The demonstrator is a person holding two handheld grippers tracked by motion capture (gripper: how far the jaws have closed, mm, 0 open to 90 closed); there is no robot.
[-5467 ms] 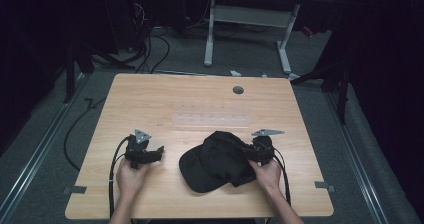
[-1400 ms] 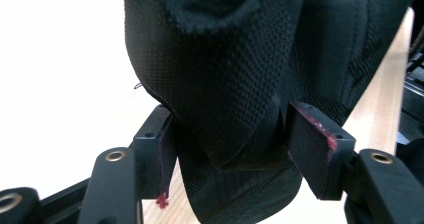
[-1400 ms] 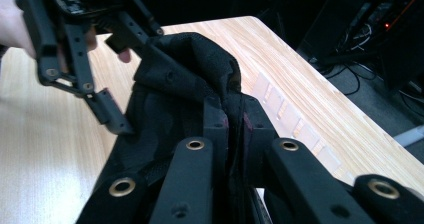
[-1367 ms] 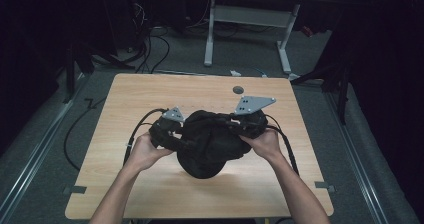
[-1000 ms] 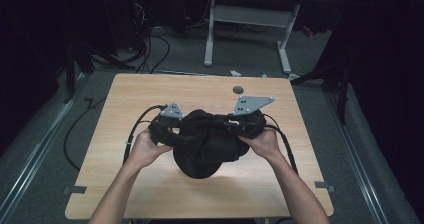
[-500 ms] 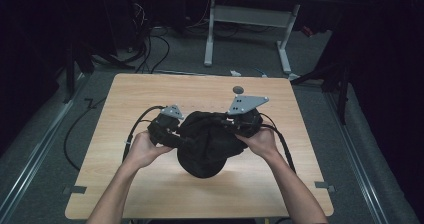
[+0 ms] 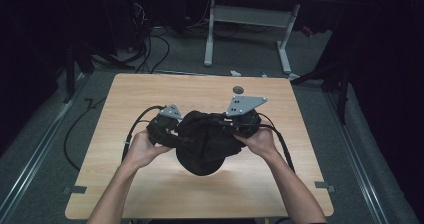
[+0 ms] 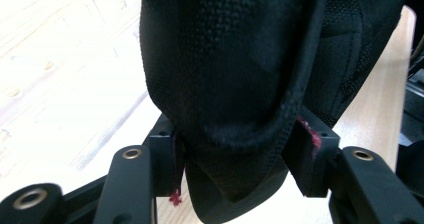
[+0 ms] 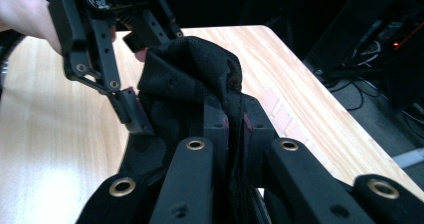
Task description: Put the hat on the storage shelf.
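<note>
Wooden table carries an unlabelled black fabric bag, clamped by left tongs, just re-closing, and right tongs.

Both forearms come in from the near edge of the desk, bare, angled inward toward each other over its middle. The left hand wraps the left gripper, whose jaws stand part open with the black fabric bag bunched between the pads; they have just been opening a little. The right hand grasps the right gripper, jaws pinched tight on a fold of that bag. Each gripper's cable loops back toward the wrists.
</note>
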